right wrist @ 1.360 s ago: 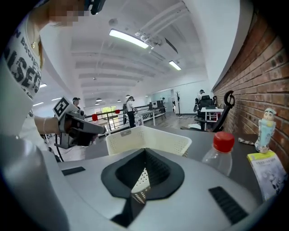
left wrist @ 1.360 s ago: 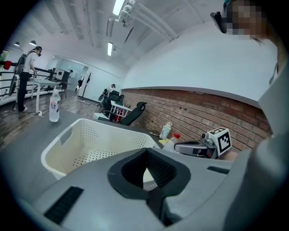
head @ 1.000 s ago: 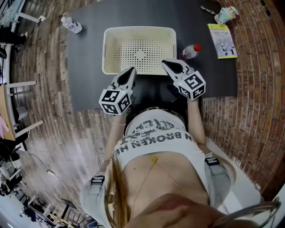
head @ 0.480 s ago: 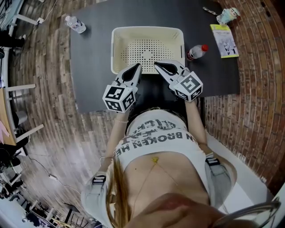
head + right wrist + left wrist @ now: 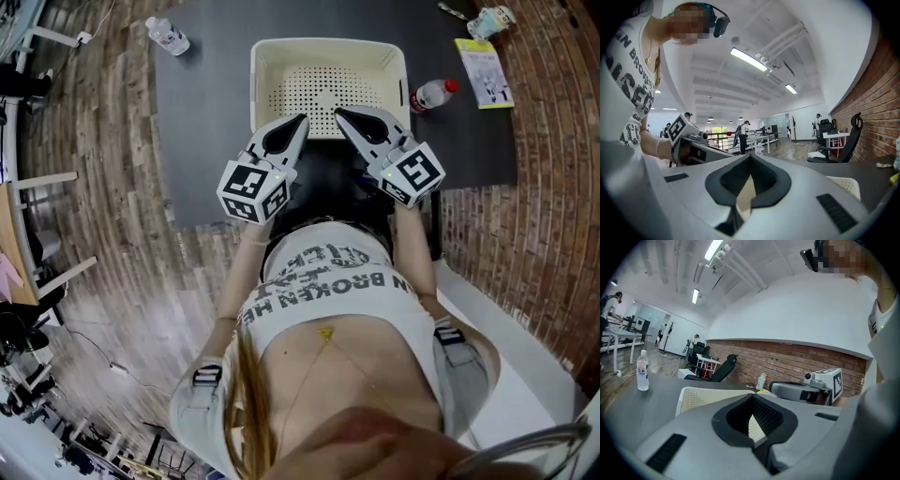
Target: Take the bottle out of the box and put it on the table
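A cream perforated box (image 5: 272,89) stands on the dark table (image 5: 206,112); its holed floor shows nothing inside. Right of it on the table lies a red-capped bottle (image 5: 433,95). A clear bottle (image 5: 167,36) stands at the table's far left corner, also in the left gripper view (image 5: 642,371). My left gripper (image 5: 298,120) and right gripper (image 5: 339,112) hover side by side over the box's near rim, both shut and holding nothing. The box (image 5: 698,397) shows beyond the left gripper (image 5: 752,397). In the right gripper view the right gripper (image 5: 750,157) is shut too.
A yellow-green booklet (image 5: 486,70) and a small cup-like item (image 5: 492,19) lie at the table's far right. The table's near edge is against the person's torso (image 5: 328,281). Brick-patterned floor surrounds the table; office chairs and desks stand farther off.
Both grippers have moved forward and up, from just short of the box to over its near rim, and come closer together. Their jaws stayed shut.
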The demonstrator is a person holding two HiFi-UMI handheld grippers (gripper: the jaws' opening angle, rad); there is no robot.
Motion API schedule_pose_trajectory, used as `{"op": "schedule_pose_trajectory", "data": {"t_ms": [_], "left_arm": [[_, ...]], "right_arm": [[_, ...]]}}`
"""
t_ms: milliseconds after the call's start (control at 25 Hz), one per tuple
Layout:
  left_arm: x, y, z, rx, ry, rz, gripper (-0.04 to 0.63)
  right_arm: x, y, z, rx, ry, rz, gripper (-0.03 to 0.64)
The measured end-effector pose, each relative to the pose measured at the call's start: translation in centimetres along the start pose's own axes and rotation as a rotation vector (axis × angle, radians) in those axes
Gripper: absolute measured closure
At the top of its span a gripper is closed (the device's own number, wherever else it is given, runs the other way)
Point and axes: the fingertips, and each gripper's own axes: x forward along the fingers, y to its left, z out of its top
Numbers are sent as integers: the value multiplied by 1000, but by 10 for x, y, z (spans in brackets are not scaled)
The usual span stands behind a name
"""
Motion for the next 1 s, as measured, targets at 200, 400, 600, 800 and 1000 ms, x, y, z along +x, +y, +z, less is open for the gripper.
{"op": "schedule_pose_trajectory", "data": {"t_ms": [200, 400, 600, 800, 1000], "left_arm": [[-13, 1, 11, 19, -30, -26, 591], [-28, -1, 26, 40, -76, -46, 591], [-34, -4, 30, 55, -91, -70, 591], [-35, -8, 34, 85, -104, -83, 591], [-38, -11, 39, 100, -128, -95, 591]], "right_arm": [[1, 9, 11, -1, -42, -7, 609], [5, 23, 22, -31, -73, 18, 609], [8, 31, 31, -51, -100, 29, 609], [8, 33, 36, -62, -116, 29, 609], [8, 36, 36, -76, -112, 22, 609]]}}
